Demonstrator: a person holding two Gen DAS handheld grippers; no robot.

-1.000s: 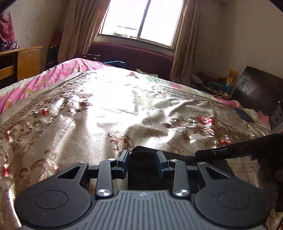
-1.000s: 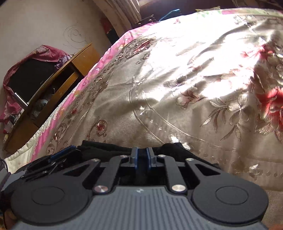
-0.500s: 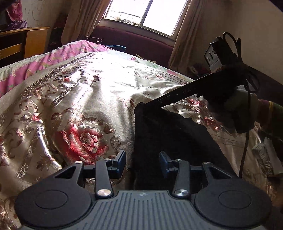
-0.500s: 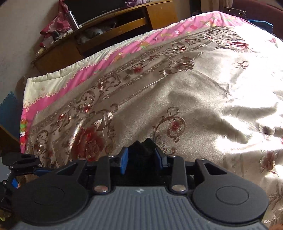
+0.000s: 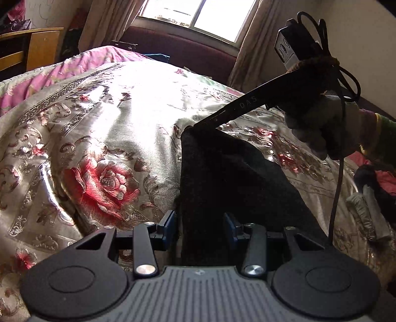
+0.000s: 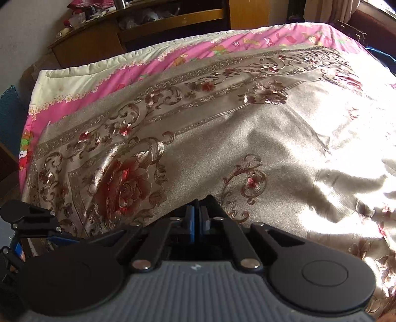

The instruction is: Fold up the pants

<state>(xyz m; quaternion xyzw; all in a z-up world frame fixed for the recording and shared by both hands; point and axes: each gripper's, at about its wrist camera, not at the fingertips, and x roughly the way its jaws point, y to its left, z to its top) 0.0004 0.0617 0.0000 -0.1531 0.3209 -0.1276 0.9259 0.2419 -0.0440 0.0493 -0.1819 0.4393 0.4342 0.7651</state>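
Black pants [image 5: 222, 178] lie on the floral bedspread [image 5: 106, 178], running from my left gripper [image 5: 200, 228] away toward the window. The left jaws stand apart with the near end of the pants between them, and the left pad is clear of the cloth edge. My right gripper [image 5: 195, 126], held by a gloved hand [image 5: 319, 123], is shut on the pants' far corner, which is pulled up off the bed. In the right wrist view the right gripper [image 6: 196, 213] has its blue pads together, and the cloth below is mostly hidden by its body.
A wooden desk [image 6: 173, 27] with clutter stands past the pink quilt edge [image 6: 153, 64]. A window [image 5: 198, 14] with curtains and a dark maroon backrest lie beyond the bed. Clothes are piled at the right bed edge [image 5: 371, 198]. A cable [image 5: 336, 188] hangs from the right gripper.
The right gripper swung out to the pants' far corner, opened briefly, then shut on it. The left jaws widened, and the pants now lie stretched out ahead of them.
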